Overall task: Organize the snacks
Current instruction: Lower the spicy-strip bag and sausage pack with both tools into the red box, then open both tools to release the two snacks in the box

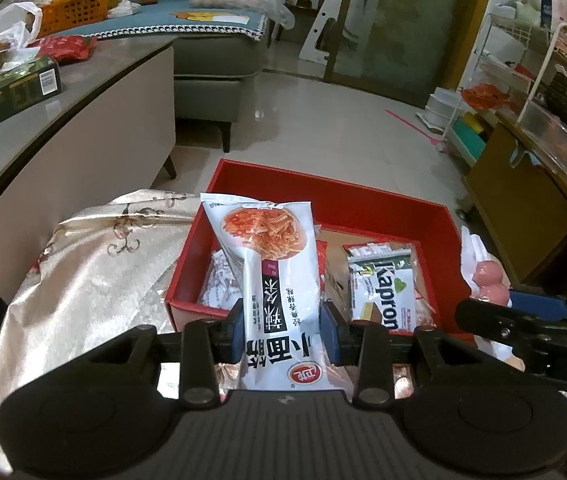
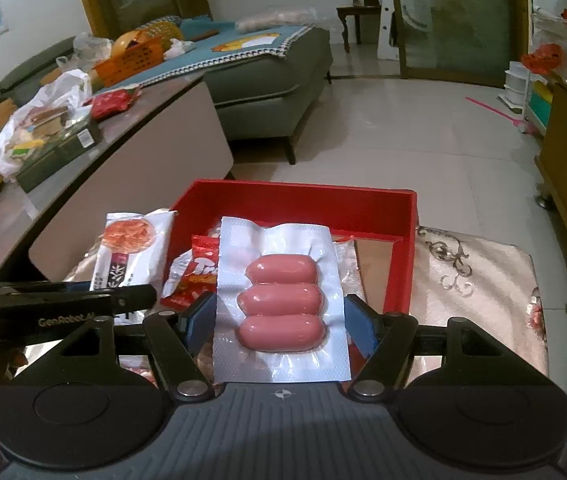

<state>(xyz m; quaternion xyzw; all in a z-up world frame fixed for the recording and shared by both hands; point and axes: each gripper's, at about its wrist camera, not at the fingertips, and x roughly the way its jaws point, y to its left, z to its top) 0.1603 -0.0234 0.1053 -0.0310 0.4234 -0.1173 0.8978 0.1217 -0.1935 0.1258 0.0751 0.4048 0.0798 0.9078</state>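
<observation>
My left gripper (image 1: 283, 328) is shut on a white snack packet (image 1: 271, 248) printed with orange strips, held over the near left corner of a red box (image 1: 323, 196). In the box lie a Kapron packet (image 1: 383, 292) and other wrapped snacks. My right gripper (image 2: 281, 320) is shut on a clear vacuum pack of three pink sausages (image 2: 281, 300), held over the red box (image 2: 291, 208) near its front. A red snack packet (image 2: 199, 268) shows beneath. The white packet (image 2: 131, 248) appears at the left of the right wrist view.
The box rests on a patterned cream cloth (image 1: 95, 264). A low grey table (image 1: 83, 92) at the left carries boxes, bags and an orange basket. A grey sofa (image 1: 219, 56) stands behind it. A wooden cabinet (image 1: 523, 208) and a wire rack stand at the right.
</observation>
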